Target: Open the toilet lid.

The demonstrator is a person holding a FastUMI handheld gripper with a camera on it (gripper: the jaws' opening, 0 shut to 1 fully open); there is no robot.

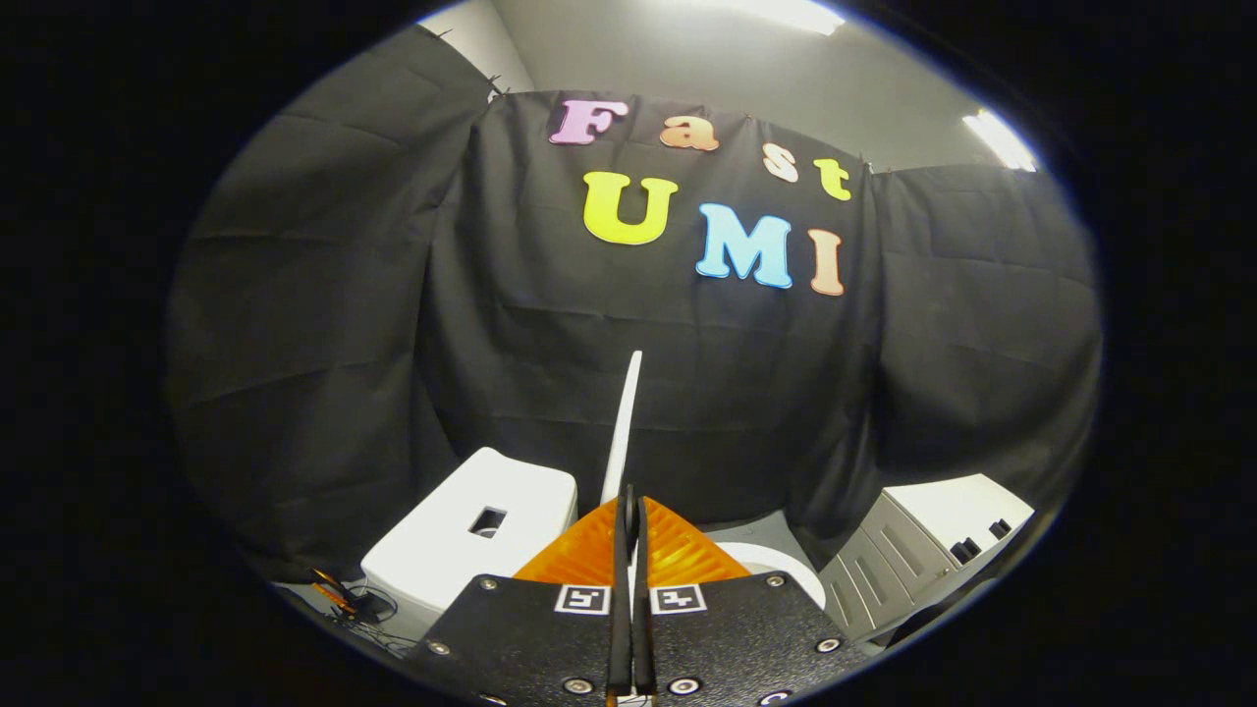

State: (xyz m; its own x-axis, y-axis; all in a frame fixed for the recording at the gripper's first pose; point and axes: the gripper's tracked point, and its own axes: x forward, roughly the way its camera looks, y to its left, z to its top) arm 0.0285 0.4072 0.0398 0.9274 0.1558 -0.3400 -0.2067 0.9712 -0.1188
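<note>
The thin white toilet lid (623, 432) stands edge-on, so its lower end drops out of sight behind the gripper (629, 511) fingertips at bottom centre, and you can't really tell whether both fingers press on it. The white toilet bowl rim (776, 568) peeks out lower right, mostly covered by the gripper body. The white cistern (471, 540) has its base hidden too. Lower left, the tangle of cables (354, 609) is too small to make out. The grey-white cabinet (933, 550) at lower right gets cut off.

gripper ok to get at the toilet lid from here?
Probably yes. The gripper already has its fingers closed together on the thin edge of the toilet lid, which stands raised edge-on just ahead of them. Nothing lies between them; the tank sits off to one side.
</note>
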